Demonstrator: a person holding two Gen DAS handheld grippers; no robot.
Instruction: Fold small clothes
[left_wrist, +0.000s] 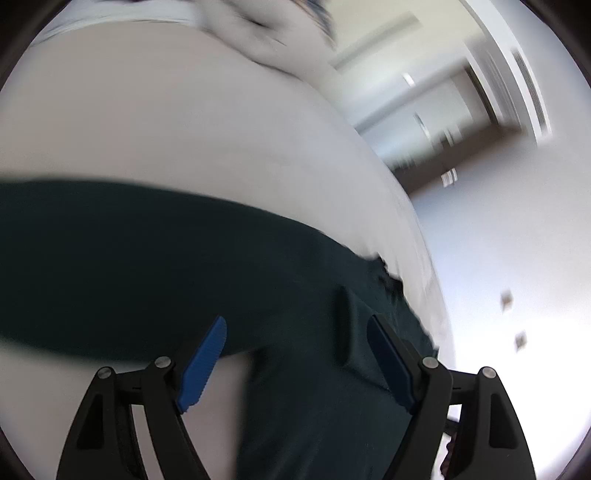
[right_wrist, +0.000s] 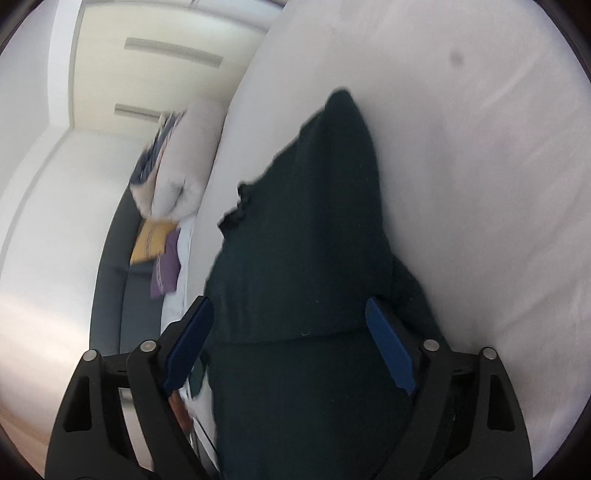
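dark green garment (left_wrist: 166, 258) spread on white bed (left_wrist: 166, 122) | left gripper (left_wrist: 295, 328) jaws wide apart over the cloth; nothing pinched | right gripper (right_wrist: 290, 310) jaws wide apart over garment (right_wrist: 314, 221); nothing gripped | pillow (right_wrist: 188, 162), yellow and purple items (right_wrist: 159, 247) at bed edge; blurred

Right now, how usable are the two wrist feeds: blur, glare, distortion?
Left wrist: heavy motion blur across the room and the dark garment; blown-out white glare at lower right; the left gripper stays sharp, jaws open. Right wrist: milder blur, worst on the pillow; garment edge readable; the right gripper is crisp, jaws open. Both: strong fisheye bending, dark vignette corners.
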